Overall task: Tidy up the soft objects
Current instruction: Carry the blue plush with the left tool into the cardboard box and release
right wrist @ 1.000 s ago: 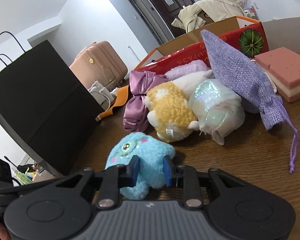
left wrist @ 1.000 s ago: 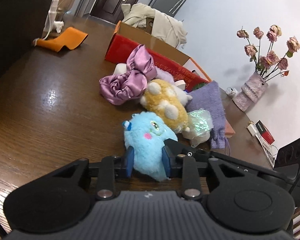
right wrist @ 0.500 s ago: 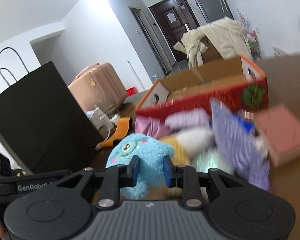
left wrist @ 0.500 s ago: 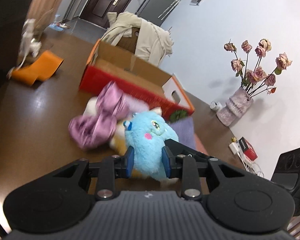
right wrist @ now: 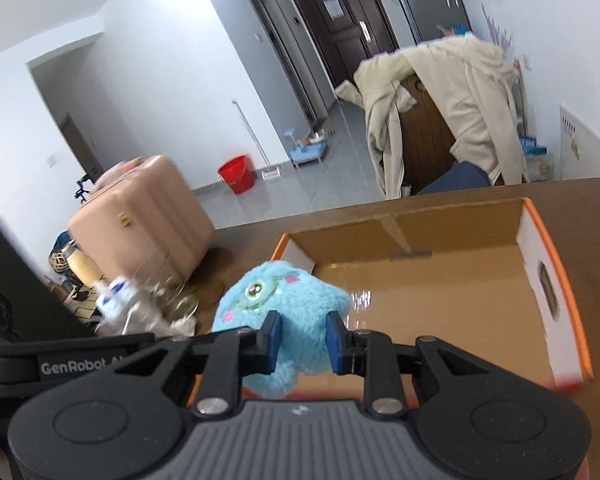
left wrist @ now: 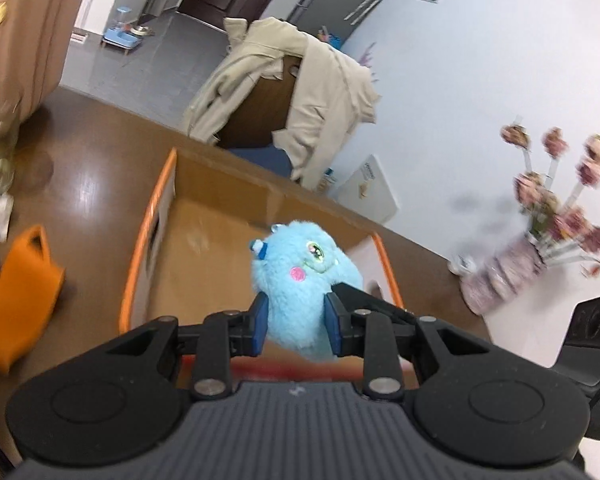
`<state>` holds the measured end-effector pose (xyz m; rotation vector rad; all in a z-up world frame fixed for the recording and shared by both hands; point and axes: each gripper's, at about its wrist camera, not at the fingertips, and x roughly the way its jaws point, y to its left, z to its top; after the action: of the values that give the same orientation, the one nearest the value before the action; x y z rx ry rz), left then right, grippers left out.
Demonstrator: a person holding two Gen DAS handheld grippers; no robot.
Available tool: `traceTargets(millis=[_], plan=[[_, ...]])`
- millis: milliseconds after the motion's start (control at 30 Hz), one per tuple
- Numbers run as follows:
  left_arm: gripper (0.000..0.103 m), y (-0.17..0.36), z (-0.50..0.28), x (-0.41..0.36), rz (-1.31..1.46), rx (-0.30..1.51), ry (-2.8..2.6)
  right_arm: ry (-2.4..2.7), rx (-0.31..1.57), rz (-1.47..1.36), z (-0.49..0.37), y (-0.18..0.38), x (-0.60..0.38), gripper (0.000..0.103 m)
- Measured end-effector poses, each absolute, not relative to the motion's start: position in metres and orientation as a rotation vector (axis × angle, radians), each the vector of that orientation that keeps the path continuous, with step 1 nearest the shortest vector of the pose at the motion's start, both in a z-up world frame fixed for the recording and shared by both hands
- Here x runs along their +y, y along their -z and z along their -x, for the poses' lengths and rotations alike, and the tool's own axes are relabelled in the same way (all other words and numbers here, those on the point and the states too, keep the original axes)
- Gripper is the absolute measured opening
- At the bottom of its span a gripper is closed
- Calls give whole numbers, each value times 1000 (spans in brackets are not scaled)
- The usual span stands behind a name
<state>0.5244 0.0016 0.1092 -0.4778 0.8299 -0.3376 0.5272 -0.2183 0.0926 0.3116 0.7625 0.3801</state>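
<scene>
Both grippers, left gripper (left wrist: pixel 294 328) and right gripper (right wrist: pixel 302 338), are clamping the blue plush monster (left wrist: pixel 304 276); light, squashy, gripping best mid-body.

plush toy (left wrist: pixel 300 276) above box (left wrist: pixel 220 216)
</scene>
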Motion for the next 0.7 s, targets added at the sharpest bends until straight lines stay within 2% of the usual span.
traceTargets(millis=[267,533,633,667,700], plan=[[29,-70,-643,21,561,934,286,-327,850,-341,-648,-56,-199,23],[27,-20,-689,23,526,982,184,-317,938,-415,-706,16,-191,21],[38,-21,-691,21,495,981,187,-324,950,-433,-707,30,-190,20],[50,-23,-690,20,486,977,191,-329,949,-432,-707,31,-189,23],[54,-25,-689,19,470,972,191,-331,951,-426,-706,31,-188,24]])
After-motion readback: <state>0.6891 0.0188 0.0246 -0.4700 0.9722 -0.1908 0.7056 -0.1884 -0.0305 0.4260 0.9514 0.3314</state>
